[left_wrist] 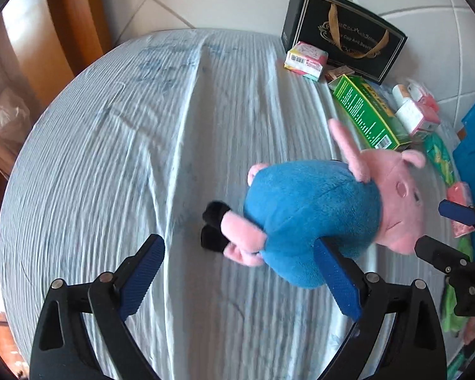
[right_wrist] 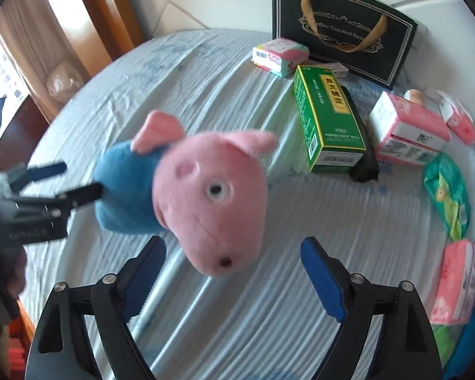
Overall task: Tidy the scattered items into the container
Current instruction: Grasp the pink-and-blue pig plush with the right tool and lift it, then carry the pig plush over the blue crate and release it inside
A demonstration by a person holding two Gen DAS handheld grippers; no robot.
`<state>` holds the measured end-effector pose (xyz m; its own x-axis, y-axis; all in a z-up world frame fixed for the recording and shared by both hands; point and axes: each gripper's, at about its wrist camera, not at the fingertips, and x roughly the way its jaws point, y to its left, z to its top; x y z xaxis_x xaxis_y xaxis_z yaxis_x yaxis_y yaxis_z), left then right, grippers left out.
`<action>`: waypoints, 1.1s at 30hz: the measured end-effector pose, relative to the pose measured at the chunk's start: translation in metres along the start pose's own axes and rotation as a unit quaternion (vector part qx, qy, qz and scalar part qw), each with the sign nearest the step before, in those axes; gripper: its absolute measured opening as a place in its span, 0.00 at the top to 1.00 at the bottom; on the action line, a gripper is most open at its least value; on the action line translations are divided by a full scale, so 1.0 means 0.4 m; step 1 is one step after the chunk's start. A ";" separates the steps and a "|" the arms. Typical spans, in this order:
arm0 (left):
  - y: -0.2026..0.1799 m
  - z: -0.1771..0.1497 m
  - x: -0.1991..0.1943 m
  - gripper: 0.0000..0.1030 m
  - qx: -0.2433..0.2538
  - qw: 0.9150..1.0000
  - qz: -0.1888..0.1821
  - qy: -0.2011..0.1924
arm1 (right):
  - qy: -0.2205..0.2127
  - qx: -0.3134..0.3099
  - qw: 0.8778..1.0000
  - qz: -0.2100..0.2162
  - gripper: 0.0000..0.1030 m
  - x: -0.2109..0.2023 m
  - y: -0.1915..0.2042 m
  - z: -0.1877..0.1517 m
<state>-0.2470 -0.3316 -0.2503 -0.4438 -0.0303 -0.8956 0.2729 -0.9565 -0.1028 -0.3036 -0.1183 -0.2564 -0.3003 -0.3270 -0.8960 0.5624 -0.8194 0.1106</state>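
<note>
Plush pig (left_wrist: pixel 316 218): soft, light, squashy. Your left gripper (left_wrist: pixel 247 281) and right gripper (right_wrist: pixel 234 278) both stand released; clamp the blue body.

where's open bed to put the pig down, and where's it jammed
Bare sheet spreads from the plush pig to the bed's wooden-side edge, and up toward the black bag. A smaller clear strip lies between pig and green box. Crowded: the far side, where green box, pink boxes, green packet and tissue pack cluster.
</note>
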 end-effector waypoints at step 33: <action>-0.142 -0.007 0.114 0.16 0.098 0.992 -0.057 -0.048 | 0.036 -0.044 0.994 0.091 0.30 0.175 -0.065 0.049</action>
<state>-0.2804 -0.2779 -0.2867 -0.5446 0.0622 -0.8364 0.0489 -0.9932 -0.1057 -0.3544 -0.1291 -0.3136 -0.1332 -0.4288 -0.8935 0.6679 -0.7049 0.2387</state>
